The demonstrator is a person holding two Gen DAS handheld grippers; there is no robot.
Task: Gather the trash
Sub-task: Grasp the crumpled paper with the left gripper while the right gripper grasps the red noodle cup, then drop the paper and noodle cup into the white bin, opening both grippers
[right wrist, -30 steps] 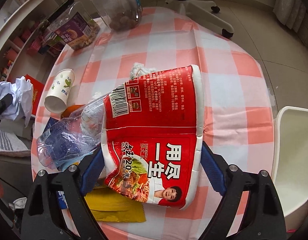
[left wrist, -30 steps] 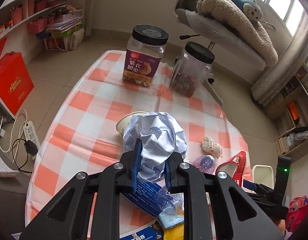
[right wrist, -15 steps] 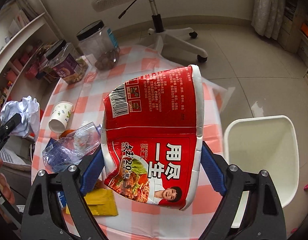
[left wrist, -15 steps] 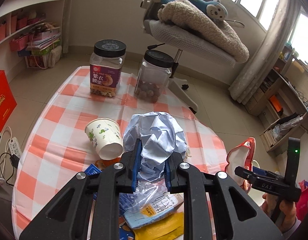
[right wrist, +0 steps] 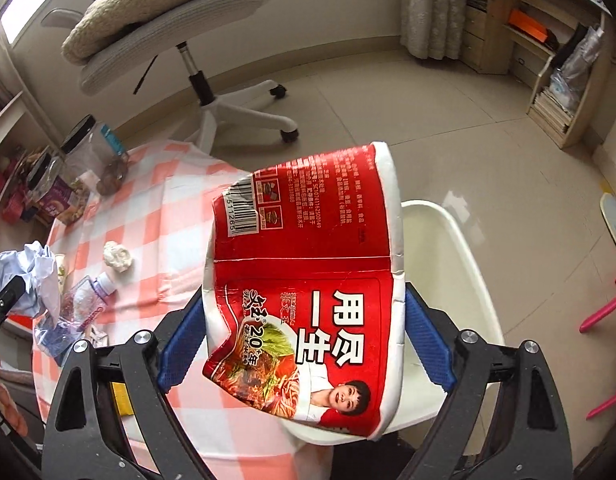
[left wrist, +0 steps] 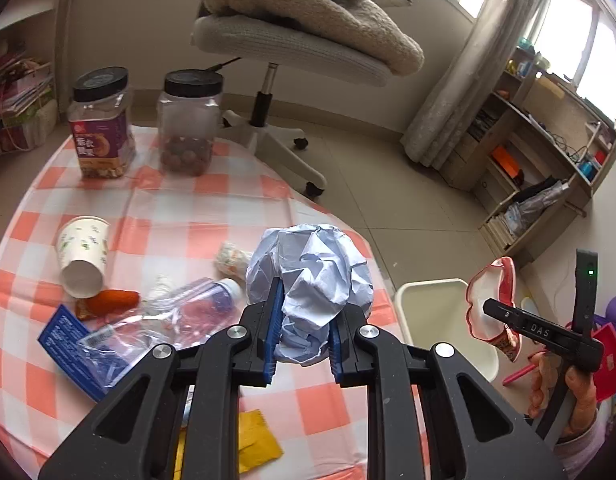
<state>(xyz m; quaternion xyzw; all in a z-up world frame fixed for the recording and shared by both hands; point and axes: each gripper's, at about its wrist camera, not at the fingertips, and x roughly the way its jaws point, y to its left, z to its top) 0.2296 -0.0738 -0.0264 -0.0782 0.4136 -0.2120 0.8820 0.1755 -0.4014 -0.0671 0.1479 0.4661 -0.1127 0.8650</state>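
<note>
My left gripper (left wrist: 301,332) is shut on a crumpled ball of pale blue paper (left wrist: 312,276) and holds it above the table's right edge. My right gripper (right wrist: 303,336) is shut on a crushed red instant-noodle cup (right wrist: 308,288) and holds it over the white bin (right wrist: 460,264) that stands beside the table. In the left wrist view the bin (left wrist: 436,308) is at the right, with the noodle cup (left wrist: 492,300) above it. The paper ball (right wrist: 27,276) also shows at the left of the right wrist view.
On the checked table (left wrist: 179,216) lie a paper cup (left wrist: 83,248), a crushed plastic bottle (left wrist: 179,312), a blue packet (left wrist: 71,348), an orange wrapper (left wrist: 107,300), a tissue wad (left wrist: 231,260) and a yellow packet (left wrist: 255,444). Two jars (left wrist: 103,124) stand at the back. An office chair (left wrist: 275,48) stands behind.
Both grippers have swung right, away from the table's middle toward the bin. The noodle cup now hangs over the bin's opening. Both grips are unchanged.
</note>
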